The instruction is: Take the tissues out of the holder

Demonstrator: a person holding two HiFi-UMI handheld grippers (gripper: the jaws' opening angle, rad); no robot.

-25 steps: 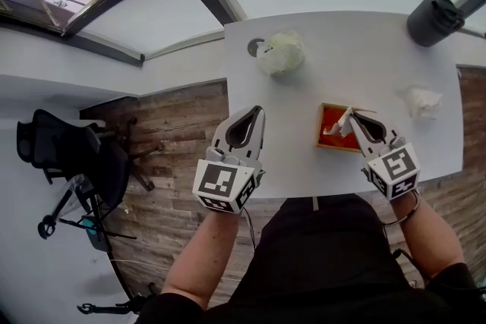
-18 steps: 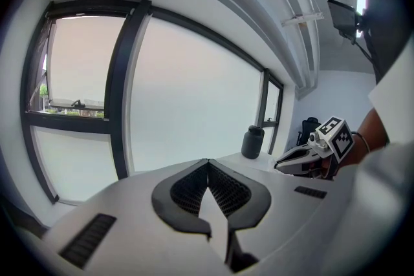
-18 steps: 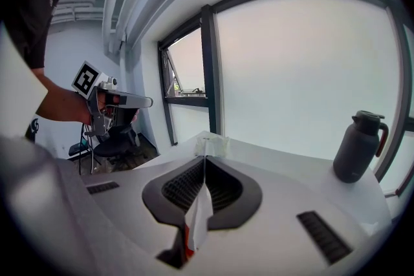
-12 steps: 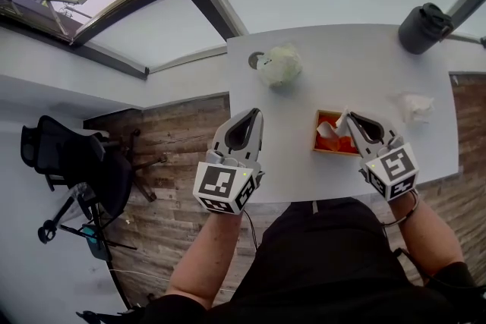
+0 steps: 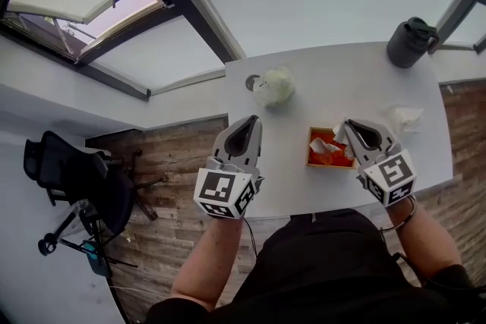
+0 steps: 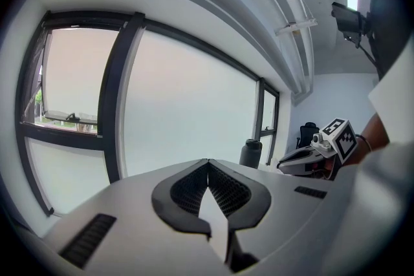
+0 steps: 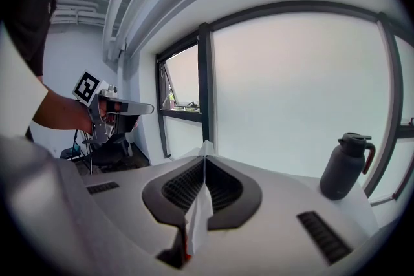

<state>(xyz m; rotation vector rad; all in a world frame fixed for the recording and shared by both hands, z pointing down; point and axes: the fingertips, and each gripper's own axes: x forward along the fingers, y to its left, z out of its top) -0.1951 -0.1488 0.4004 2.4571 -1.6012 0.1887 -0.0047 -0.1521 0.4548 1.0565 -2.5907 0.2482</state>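
While the tissue (image 5: 339, 130) is pinched at its upper end between the closed jaws of the right gripper (image 5: 351, 127), the rest of the sheet runs down and to the left toward the orange-lined holder (image 5: 323, 162). More white shows inside the box, and I cannot tell whether the held sheet is free of it. The right gripper view shows the sheet (image 7: 197, 216) standing edge-on in the shut jaws, its tip poking out past them. So the coming pull likely goes up and to the right, along the sheet's own length and away from the box. The holder sits near the front edge of the table (image 5: 319, 99), which leaves little room toward the person. There is more on the right, where a crumpled tissue (image 5: 404, 117) lies, with a dark flask (image 5: 410, 42) farther back. The left gripper (image 5: 253, 117) hangs well apart over the table's left edge — jaws together, nothing I can make out between them. It is too far to steady the light box, which could lift with the sheet. Another crumpled wad (image 5: 275, 85) lies at the far left.
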